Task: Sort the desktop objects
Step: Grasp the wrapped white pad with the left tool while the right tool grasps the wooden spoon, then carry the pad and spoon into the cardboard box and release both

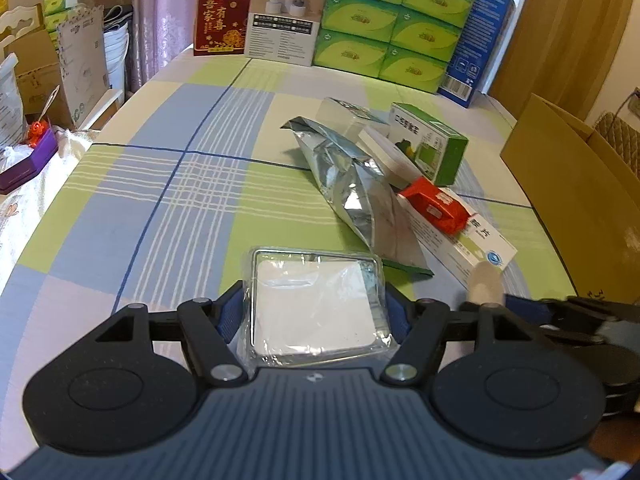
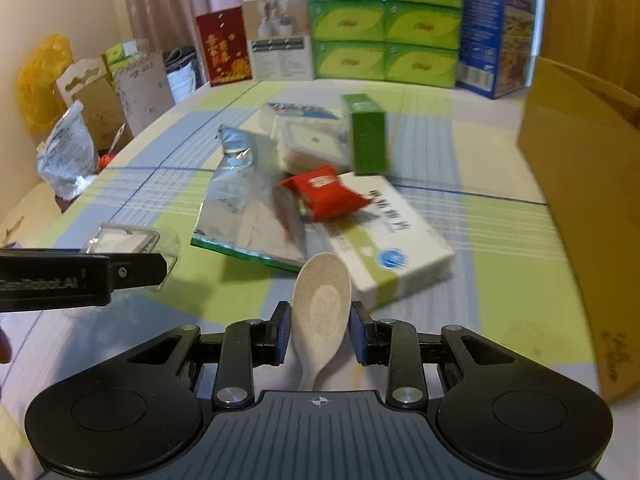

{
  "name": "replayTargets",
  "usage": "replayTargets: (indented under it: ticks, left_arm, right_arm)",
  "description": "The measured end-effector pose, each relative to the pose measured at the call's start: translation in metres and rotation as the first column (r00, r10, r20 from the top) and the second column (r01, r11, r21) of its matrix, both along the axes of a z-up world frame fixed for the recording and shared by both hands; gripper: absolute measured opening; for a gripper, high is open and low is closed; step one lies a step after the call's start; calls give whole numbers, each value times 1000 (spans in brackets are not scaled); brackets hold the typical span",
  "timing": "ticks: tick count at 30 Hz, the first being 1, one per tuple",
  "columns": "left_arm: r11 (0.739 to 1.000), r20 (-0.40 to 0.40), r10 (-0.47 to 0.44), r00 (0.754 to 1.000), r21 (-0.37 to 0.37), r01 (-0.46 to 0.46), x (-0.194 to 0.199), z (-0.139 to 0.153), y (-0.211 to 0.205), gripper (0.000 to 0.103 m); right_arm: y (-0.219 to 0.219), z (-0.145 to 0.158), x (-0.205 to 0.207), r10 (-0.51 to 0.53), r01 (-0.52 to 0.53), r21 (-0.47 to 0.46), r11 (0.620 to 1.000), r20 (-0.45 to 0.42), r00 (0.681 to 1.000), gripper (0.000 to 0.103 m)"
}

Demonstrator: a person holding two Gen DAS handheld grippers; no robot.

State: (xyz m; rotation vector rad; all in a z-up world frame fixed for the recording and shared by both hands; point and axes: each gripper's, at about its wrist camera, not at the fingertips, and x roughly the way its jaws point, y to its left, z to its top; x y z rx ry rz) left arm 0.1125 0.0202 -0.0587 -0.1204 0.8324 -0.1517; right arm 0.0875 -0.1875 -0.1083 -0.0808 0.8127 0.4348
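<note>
Now left tool (image 1: 316,312) grips wrapped box (image 1: 316,304); right tool (image 2: 320,336) grips spoon (image 2: 320,308).

Crinkled glossy foil pouch (image 1: 352,188), matt speckled spoon (image 2: 320,308)

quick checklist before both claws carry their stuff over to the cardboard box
1. Left claw gripping the plastic-wrapped white square pack: ok, the pack sits between both fingers.
2. Right claw gripping the speckled spoon: cannot tell; the spoon stands between the pads, but a sliver of gap shows on each side.
3. Cardboard box within view on the right: ok, though its opening is not visible.
4. Path to the box: ok, bare tablecloth lies between the white medicine box and the cardboard.
5. Claws apart from each other: ok, the left one sits off to the side in the right wrist view.
</note>
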Motion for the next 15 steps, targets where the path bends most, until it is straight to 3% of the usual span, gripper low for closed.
replayTargets:
  ticks: [15]
  left_arm:
    - [993,12,-119,993,-4,119,-30,29,-46,65]
  right_arm:
    - [-68,66,-24,-92,88,50,995,86,992,27]
